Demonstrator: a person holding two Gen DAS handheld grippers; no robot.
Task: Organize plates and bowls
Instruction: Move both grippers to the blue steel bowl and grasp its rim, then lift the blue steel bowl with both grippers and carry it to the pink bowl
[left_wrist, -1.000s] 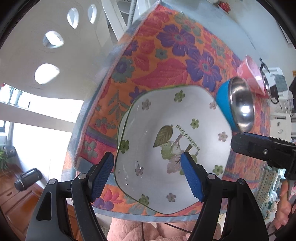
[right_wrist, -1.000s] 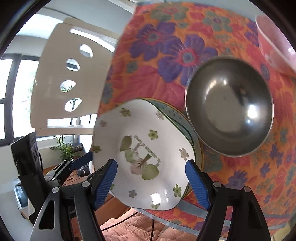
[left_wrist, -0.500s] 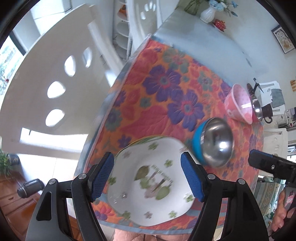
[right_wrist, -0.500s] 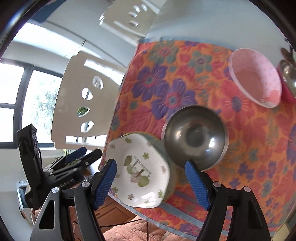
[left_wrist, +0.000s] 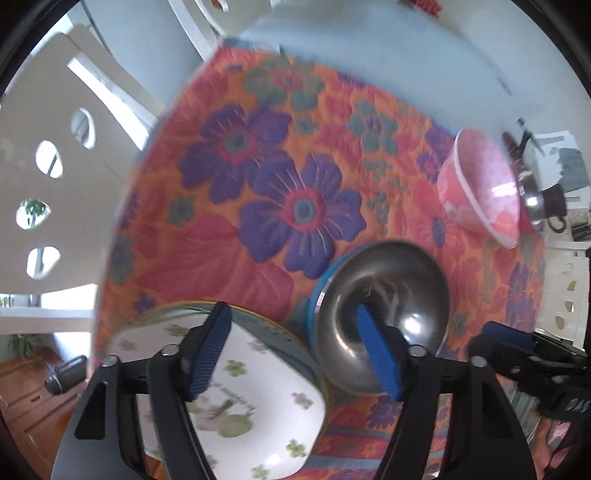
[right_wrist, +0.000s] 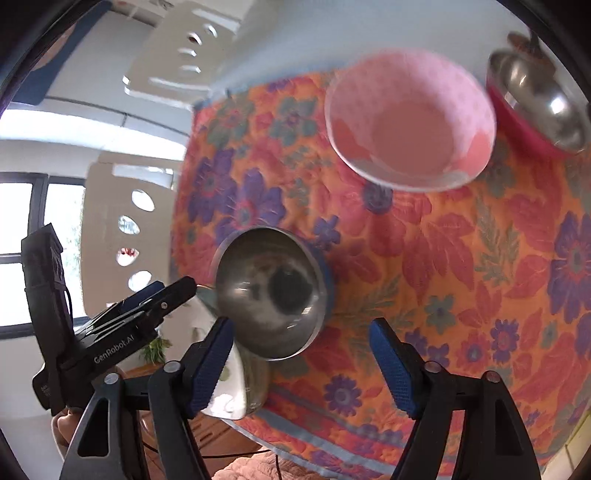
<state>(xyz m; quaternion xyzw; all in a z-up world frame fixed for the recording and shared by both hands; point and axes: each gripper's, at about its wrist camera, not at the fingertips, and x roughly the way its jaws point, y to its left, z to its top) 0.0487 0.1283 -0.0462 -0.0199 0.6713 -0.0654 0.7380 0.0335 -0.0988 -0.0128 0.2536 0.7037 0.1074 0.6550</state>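
A white plate with green flowers (left_wrist: 258, 402) lies on another plate at the table's near left corner; it also shows in the right wrist view (right_wrist: 231, 391). A steel bowl with a blue outside (left_wrist: 388, 306) stands right of it, seen also in the right wrist view (right_wrist: 271, 291). A pink bowl (left_wrist: 480, 192) (right_wrist: 410, 118) stands farther back. A steel bowl with a red outside (right_wrist: 535, 99) is beyond it. My left gripper (left_wrist: 291, 350) is open and empty above the plate and blue bowl. My right gripper (right_wrist: 303, 365) is open and empty near the blue bowl.
A floral orange and purple cloth (left_wrist: 295, 166) covers the table. White chairs with oval holes (left_wrist: 55, 166) stand at the left side. The table's near edge (right_wrist: 332, 439) runs just past my right gripper. A wooden floor lies below.
Both grippers have pulled back and up from the white plate and swung right toward the bowls. The plate stays on the stack. Both stay open.
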